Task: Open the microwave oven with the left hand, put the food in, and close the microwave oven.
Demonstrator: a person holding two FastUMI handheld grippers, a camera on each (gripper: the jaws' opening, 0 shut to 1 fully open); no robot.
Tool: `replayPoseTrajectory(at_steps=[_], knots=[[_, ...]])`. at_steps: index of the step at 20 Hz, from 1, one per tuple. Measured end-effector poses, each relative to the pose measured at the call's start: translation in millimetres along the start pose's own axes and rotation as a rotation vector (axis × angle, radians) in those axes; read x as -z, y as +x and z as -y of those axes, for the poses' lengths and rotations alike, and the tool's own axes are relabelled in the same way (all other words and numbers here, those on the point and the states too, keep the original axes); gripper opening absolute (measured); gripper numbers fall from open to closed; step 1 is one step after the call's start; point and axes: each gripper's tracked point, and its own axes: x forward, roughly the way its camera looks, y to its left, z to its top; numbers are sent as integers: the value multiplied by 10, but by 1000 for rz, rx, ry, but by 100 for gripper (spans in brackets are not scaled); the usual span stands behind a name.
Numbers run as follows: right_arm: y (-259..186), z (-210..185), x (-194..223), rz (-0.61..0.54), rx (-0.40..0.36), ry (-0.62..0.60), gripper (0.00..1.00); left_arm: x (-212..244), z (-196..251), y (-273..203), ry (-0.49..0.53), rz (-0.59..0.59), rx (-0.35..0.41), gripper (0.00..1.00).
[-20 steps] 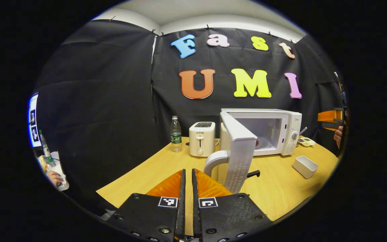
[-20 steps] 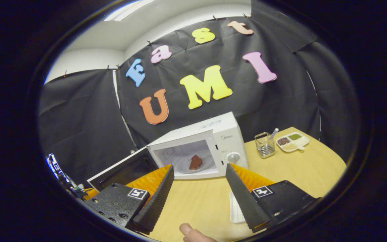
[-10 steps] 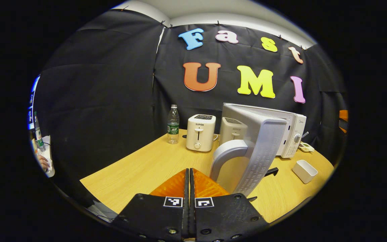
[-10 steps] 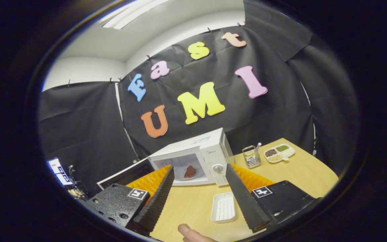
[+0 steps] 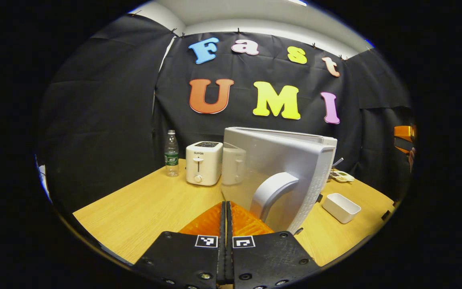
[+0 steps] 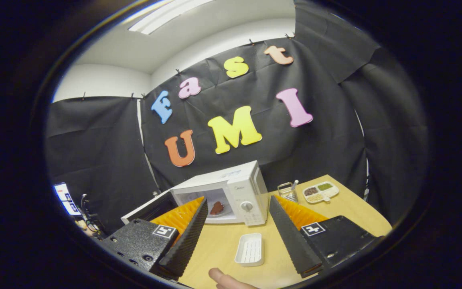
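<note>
Swinging toward the microwave (image 6: 231, 192), its door (image 5: 273, 172) was pushed partway closed by the shut, empty left tongs (image 5: 226, 224), food (image 6: 216, 208) was left inside, and the right tongs (image 6: 237, 235) were held wide, empty.

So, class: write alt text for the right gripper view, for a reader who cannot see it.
The open right gripper points at a white microwave whose door hangs open, brown food inside. An empty white tray lies on the wooden table.
</note>
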Motion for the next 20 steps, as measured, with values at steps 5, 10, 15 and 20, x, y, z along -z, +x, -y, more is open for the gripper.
replayPoseTrajectory(at_steps=[5,10,15,20], knots=[[-88,205,-151,44,37,30,98,-2,505,217,38,5,95,0],[-125,370,-193,49,76,23,98,43,996,548,57,-3,228,0],[-180,404,-272,73,97,18,98,-13,1276,957,43,10,305,0],[-94,448,-269,77,104,29,98,-119,1519,1203,-16,16,359,0]])
